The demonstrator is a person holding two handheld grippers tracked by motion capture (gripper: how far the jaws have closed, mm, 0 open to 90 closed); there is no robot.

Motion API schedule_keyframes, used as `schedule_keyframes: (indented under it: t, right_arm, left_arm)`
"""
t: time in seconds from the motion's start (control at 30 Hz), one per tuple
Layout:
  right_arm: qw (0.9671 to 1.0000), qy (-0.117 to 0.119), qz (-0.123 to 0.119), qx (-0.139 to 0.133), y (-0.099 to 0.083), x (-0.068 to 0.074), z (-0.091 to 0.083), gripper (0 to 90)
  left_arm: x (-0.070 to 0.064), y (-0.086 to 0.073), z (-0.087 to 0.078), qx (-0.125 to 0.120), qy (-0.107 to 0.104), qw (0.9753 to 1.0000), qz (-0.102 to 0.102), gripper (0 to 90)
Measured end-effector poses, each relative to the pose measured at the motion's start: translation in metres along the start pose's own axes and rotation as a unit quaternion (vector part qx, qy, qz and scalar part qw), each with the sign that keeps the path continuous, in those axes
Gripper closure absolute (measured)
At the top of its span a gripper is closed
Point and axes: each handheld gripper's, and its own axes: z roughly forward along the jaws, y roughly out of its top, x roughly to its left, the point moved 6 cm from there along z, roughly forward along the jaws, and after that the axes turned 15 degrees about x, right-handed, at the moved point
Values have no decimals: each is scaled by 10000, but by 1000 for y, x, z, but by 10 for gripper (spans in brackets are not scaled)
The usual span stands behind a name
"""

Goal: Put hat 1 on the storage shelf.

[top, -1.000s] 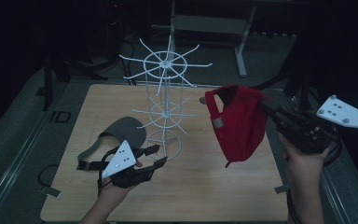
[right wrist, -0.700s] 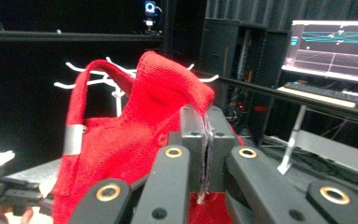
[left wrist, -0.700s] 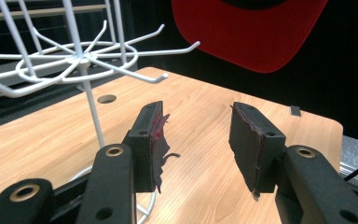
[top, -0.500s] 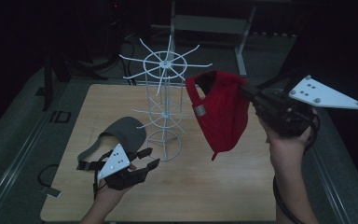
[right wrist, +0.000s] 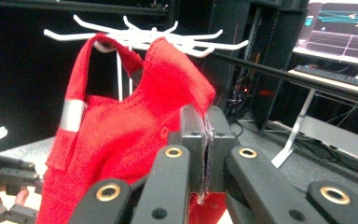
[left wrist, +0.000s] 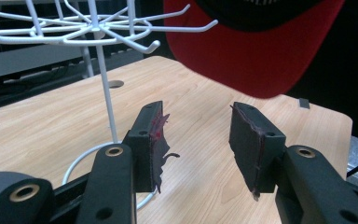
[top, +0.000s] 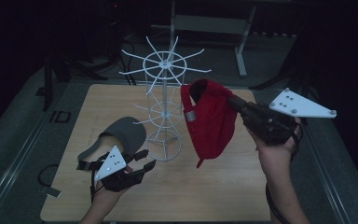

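Cap red, pinched in right gripper fingers | beside rack | left gripper fingers apart, empty

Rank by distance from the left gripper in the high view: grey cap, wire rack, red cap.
From the left gripper:
1. Grey cap, just behind it on the table.
2. Wire rack, base to its right; nearly as close.
3. Red cap, farthest, held up by the right gripper.

My surface is carrying a white wire rack and a grey cap lying beside it.
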Motion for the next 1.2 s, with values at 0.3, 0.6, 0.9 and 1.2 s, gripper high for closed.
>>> schedule_keyframes:
  t: [0.3,0.6,0.9,1.2]
  right_arm:
    - [9999,100,88,-27,-15,0,4,877]
    - [9988,440,233,22,-31,-2,3,679]
    - [9981,563,241,51,-52,-7,-12,502]
    - [9989,281,369,91,-80,-23,-34,366]
  left_arm:
    - [3,-7,-1,-5,1,10000,-95,553]
    - [5,-13,-3,7,5,9998,-185,541]
    - [12,-25,-4,103,69,9995,-295,542]
    - [19,-38,-8,187,179,9988,-427,542]
